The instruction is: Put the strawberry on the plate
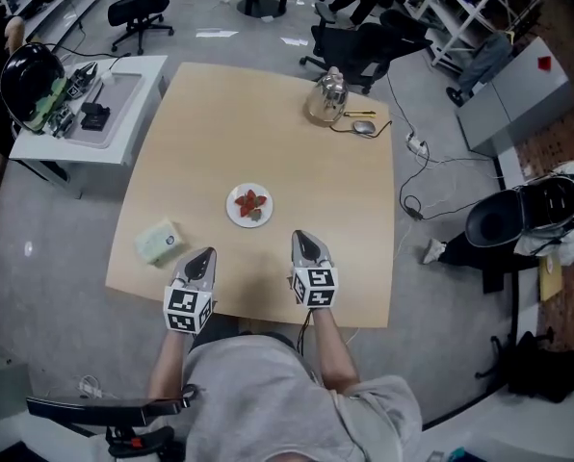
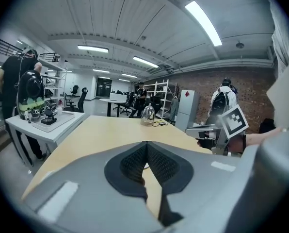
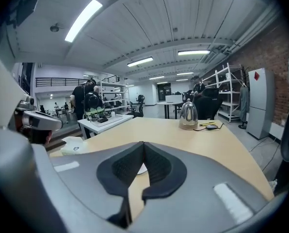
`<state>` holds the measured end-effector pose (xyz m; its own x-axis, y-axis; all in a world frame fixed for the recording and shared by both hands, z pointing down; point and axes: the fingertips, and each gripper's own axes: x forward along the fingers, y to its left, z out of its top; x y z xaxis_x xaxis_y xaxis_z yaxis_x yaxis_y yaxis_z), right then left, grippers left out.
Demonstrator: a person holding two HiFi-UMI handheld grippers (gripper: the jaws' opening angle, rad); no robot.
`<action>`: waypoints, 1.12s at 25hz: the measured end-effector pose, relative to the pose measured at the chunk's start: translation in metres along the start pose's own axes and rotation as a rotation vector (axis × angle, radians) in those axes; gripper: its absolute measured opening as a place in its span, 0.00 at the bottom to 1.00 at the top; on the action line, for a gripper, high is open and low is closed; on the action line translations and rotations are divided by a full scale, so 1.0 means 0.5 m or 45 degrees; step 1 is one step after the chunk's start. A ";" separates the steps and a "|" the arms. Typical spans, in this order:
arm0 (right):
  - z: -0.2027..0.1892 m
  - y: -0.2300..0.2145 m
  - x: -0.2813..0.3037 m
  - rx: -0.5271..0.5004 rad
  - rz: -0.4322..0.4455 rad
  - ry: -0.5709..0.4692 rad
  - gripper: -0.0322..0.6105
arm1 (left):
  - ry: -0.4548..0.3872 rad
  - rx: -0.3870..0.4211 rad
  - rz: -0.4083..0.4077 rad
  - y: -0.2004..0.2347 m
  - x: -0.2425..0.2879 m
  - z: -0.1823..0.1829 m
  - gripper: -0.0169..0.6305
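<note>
Bench [image 1: 364, 258] findings: one green pack [image 1: 158, 242] lies left, unused. Left gripper [image 1: 207, 255] is closed and empty near the front edge. One plate [image 1: 231, 200] at centre carries the one strawberry [image 1: 251, 202], so the task looks complete. Right gripper [image 1: 303, 240], also closed and empty, likely hangs clear since nothing needs carrying.

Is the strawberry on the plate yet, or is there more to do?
Done: the strawberry lies on the white plate in the middle of the table. In hand: nothing; the left gripper and right gripper are both shut and empty, near its front edge. Left: nothing that I can see.
</note>
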<state>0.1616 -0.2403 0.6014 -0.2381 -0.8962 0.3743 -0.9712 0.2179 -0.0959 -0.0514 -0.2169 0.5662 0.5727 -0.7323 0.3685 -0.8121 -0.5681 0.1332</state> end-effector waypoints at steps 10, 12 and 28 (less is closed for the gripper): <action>0.017 -0.011 -0.119 0.000 -0.043 -0.093 0.06 | -0.067 0.039 -0.005 -0.046 -0.044 0.022 0.06; 0.017 -0.017 -0.142 -0.002 -0.059 -0.112 0.06 | -0.077 0.043 -0.006 -0.053 -0.050 0.023 0.05; -0.036 -0.042 -0.302 0.015 -0.134 -0.179 0.06 | -0.096 0.094 -0.044 -0.115 -0.101 -0.009 0.06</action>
<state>0.2179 -0.1025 0.5637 -0.1313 -0.9592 0.2504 -0.9905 0.1162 -0.0741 -0.0339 -0.1457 0.5439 0.6090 -0.7365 0.2944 -0.7831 -0.6173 0.0756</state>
